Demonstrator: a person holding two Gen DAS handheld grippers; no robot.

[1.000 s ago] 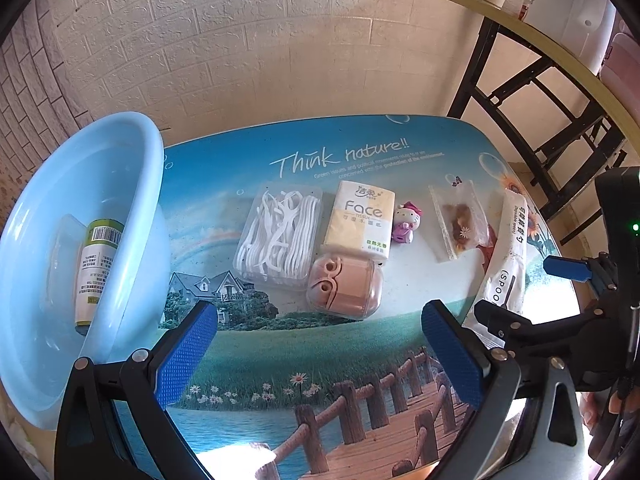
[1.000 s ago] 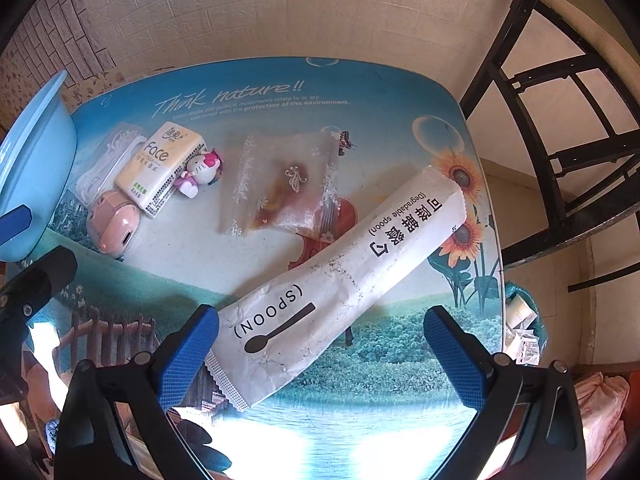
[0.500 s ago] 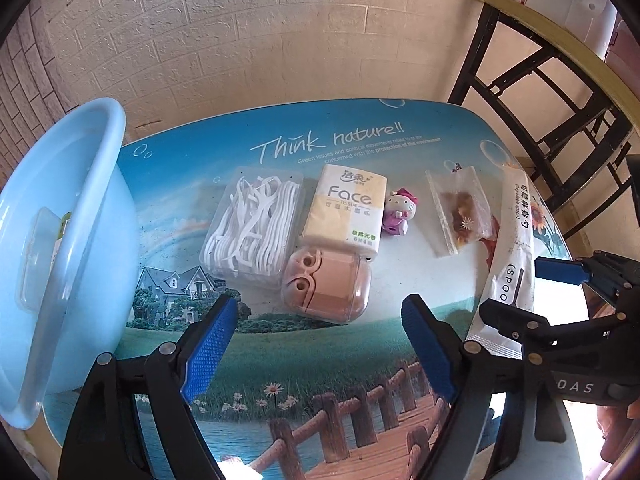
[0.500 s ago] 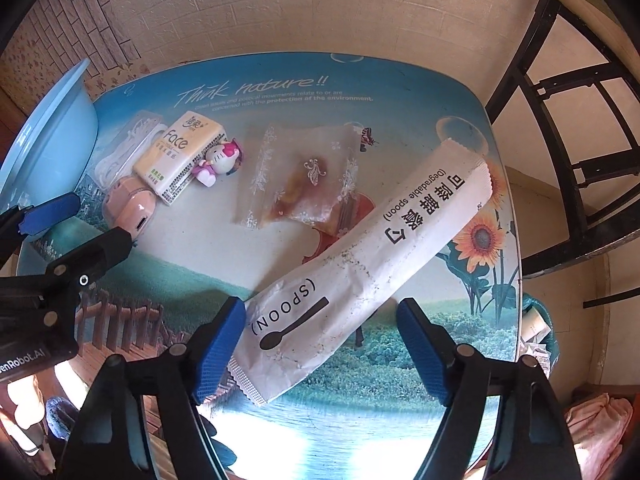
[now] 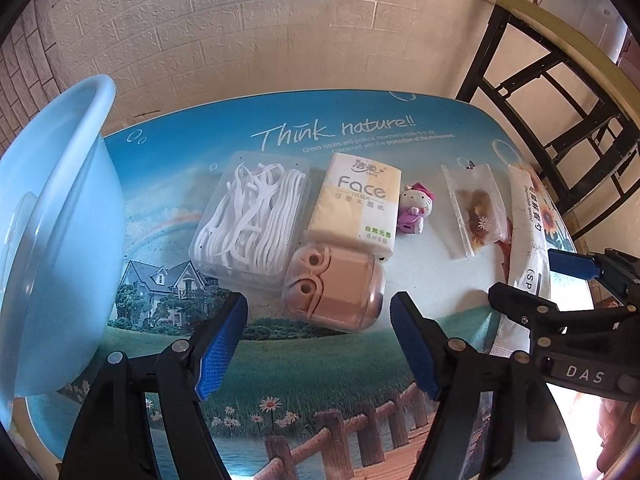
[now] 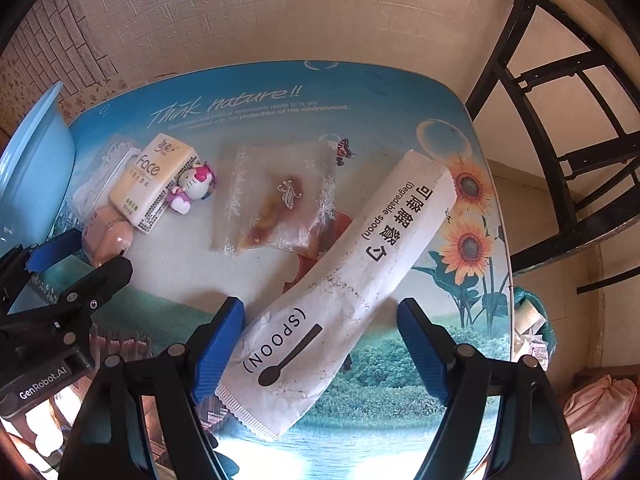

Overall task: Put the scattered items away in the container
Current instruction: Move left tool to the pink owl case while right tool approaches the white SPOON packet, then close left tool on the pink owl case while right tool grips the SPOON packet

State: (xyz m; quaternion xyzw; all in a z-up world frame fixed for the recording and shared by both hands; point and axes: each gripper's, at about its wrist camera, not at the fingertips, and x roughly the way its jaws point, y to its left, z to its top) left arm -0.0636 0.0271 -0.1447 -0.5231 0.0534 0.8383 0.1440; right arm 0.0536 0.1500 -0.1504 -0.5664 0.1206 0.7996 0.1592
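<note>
1. Scattered items: lying in a row across the worktop (image 5: 168, 184) — floss-pick box (image 5: 252, 216), tissue pack (image 5: 360, 204), pink case (image 5: 336, 292), cat figurine (image 5: 416, 208), snack sachet (image 5: 476, 208), spoon packet (image 6: 340, 292). The container, a blue basin (image 5: 56, 240), is standing at the worktop's left end.
2. Left gripper (image 5: 318, 344): jaws have just been closing, now standing apart with the pink case lying beyond their tips; nothing is being grasped.
3. Right gripper (image 6: 320, 340): jaws have just been narrowing and are straddling the printed end of the spoon packet, pads not yet pressing on it.
4. Hazards, judged: the pink case is touching the floss-pick box and the tissue pack, so closing jaws may be nudging its neighbours. The spoon packet is thin and flat, likely to be slipping from the pads; it is also overlapping the snack sachet and could be dragging it.
5. Clearance: the two grippers are working close together and risk clashing. The spoon packet's far end is lying near the worktop's right edge, with a black frame (image 6: 560, 160) beyond. Open worktop is lying between the basin and the items.
</note>
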